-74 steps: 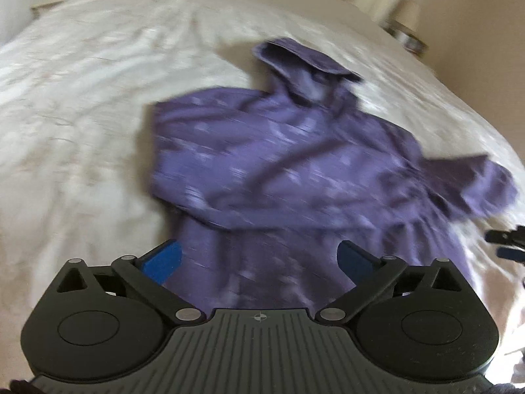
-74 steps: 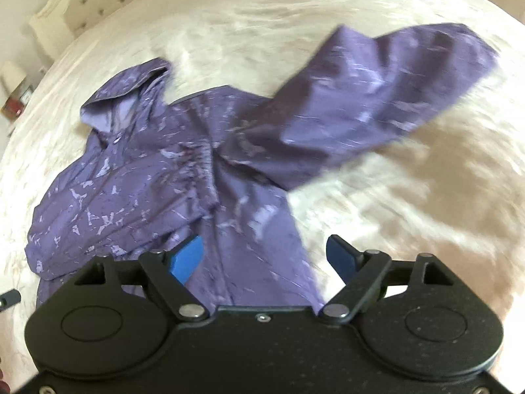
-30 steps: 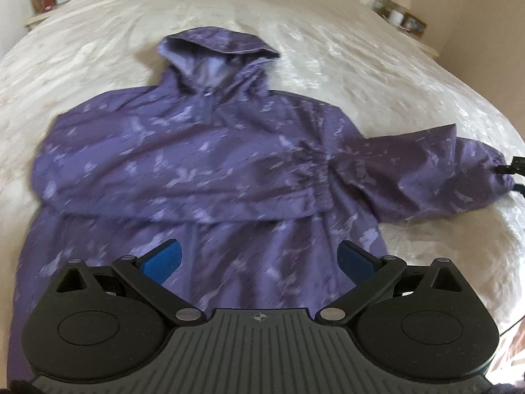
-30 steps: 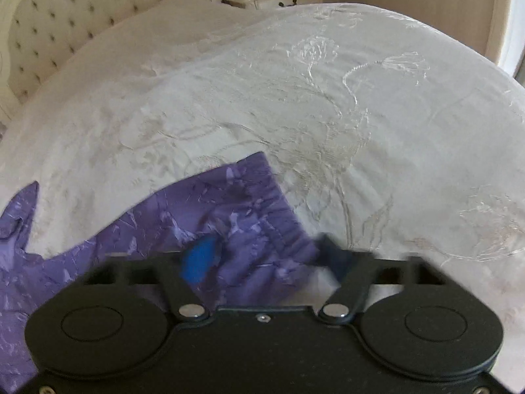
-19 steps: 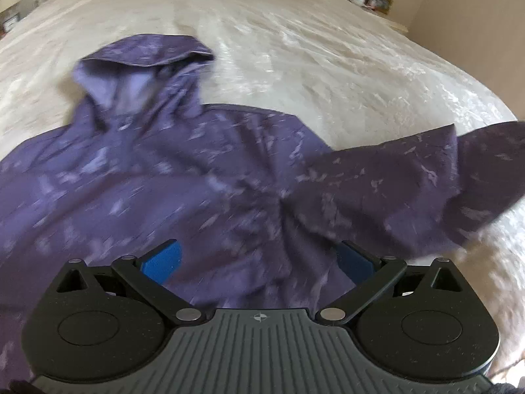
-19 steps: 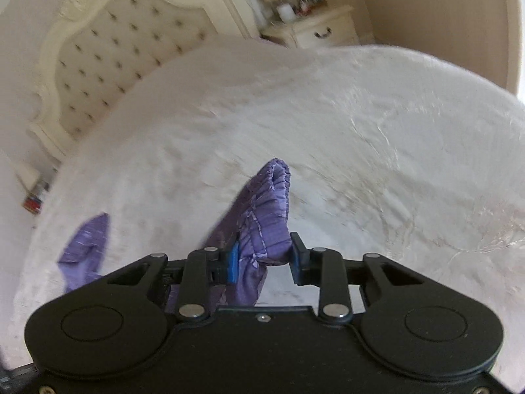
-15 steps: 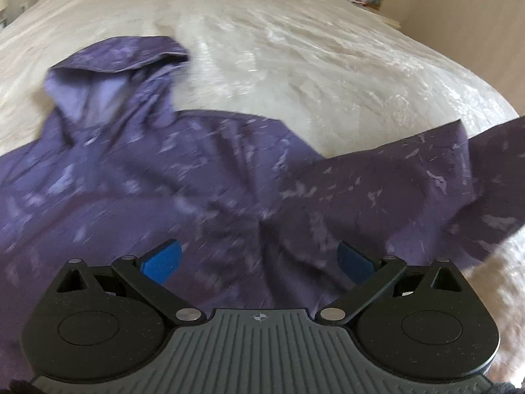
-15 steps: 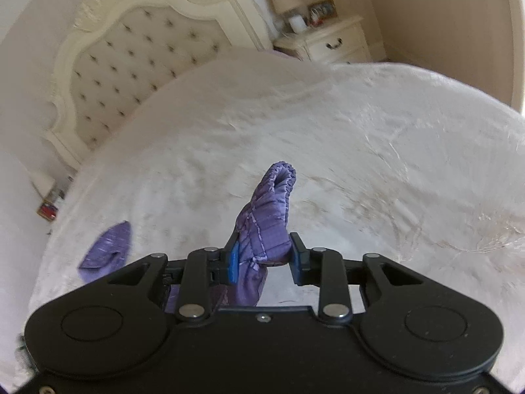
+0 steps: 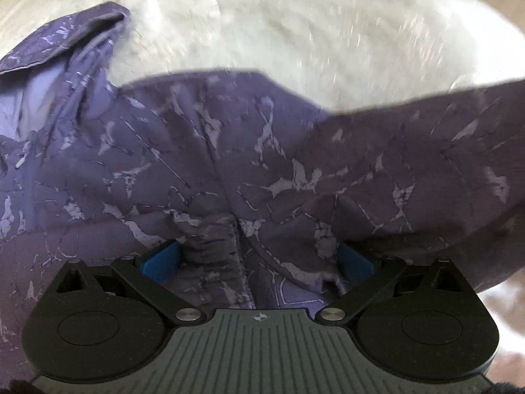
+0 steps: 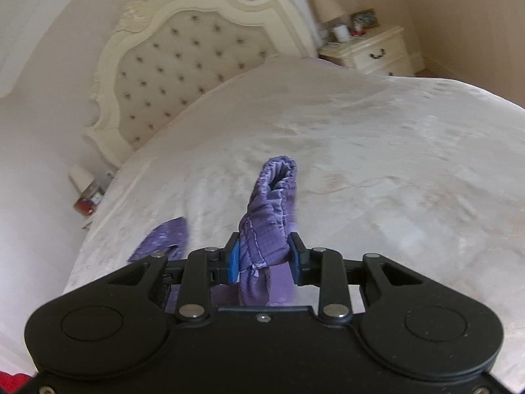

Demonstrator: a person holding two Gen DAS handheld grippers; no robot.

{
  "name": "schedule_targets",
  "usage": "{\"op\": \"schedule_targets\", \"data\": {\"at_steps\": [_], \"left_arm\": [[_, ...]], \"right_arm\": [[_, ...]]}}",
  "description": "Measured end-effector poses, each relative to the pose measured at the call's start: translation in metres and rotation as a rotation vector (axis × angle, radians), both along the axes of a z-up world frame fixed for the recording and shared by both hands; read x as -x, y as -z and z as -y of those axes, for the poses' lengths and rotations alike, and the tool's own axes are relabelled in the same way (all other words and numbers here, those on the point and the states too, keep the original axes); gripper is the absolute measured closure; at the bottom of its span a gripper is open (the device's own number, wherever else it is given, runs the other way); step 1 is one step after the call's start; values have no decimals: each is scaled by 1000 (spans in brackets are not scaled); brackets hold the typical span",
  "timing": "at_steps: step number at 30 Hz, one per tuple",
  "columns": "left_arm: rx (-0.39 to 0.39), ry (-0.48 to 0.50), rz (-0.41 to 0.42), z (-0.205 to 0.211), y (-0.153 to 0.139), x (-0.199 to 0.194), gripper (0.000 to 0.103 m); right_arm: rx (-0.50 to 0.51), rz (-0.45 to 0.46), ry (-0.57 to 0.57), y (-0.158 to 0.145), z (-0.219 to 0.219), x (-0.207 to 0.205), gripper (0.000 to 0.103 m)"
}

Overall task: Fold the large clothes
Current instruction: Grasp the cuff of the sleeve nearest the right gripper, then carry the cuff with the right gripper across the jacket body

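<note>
A purple patterned hooded jacket (image 9: 183,164) lies spread on the white bedspread (image 9: 295,26), hood (image 9: 62,49) at the upper left. My left gripper (image 9: 259,256) hangs open low over the gathered armpit seam, its blue pads wide apart with cloth bunched between them. The jacket's right sleeve (image 9: 420,164) rises off the bed toward the right edge. In the right wrist view my right gripper (image 10: 264,257) is shut on the sleeve's elastic cuff (image 10: 272,203), which sticks up between the pads above the bed.
A cream tufted headboard (image 10: 183,62) stands at the far end of the bed. A cream nightstand (image 10: 370,52) with small items is at the back right, another low stand (image 10: 87,193) at the left. Bare bedspread (image 10: 393,151) stretches beyond the cuff.
My right gripper closed on the cuff and lifted it off the bed. My left gripper dropped closer to the jacket and shifted right, over the armpit seam. The sleeve now rises.
</note>
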State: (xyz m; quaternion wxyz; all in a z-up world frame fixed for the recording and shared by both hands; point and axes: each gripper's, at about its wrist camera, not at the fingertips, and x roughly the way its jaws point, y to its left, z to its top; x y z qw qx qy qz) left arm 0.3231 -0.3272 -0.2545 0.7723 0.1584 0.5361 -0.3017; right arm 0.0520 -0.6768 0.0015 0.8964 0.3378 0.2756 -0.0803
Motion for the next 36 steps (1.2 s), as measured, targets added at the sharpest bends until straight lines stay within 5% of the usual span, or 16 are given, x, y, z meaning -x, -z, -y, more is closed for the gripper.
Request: {"op": "schedule_targets", "data": {"at_steps": [5, 12, 20, 28, 31, 36], "left_arm": [[184, -74, 25, -66, -41, 5, 0], [301, -214, -23, -175, -77, -6, 0], [283, -364, 5, -299, -103, -29, 0], [254, -486, 3, -380, -104, -40, 0], [262, -496, -5, -392, -102, -42, 0], [313, -466, -38, -386, -97, -48, 0]], "right_arm": [[-24, 54, -47, -18, -40, -22, 63], [-57, 153, -188, -37, -134, -80, 63], [-135, 165, -416, -10, -268, -177, 62], [-85, 63, -609, 55, -396, -235, 55], [-39, 26, -641, 68, -420, -234, 49], [13, -29, -599, 76, -399, -201, 43]]}}
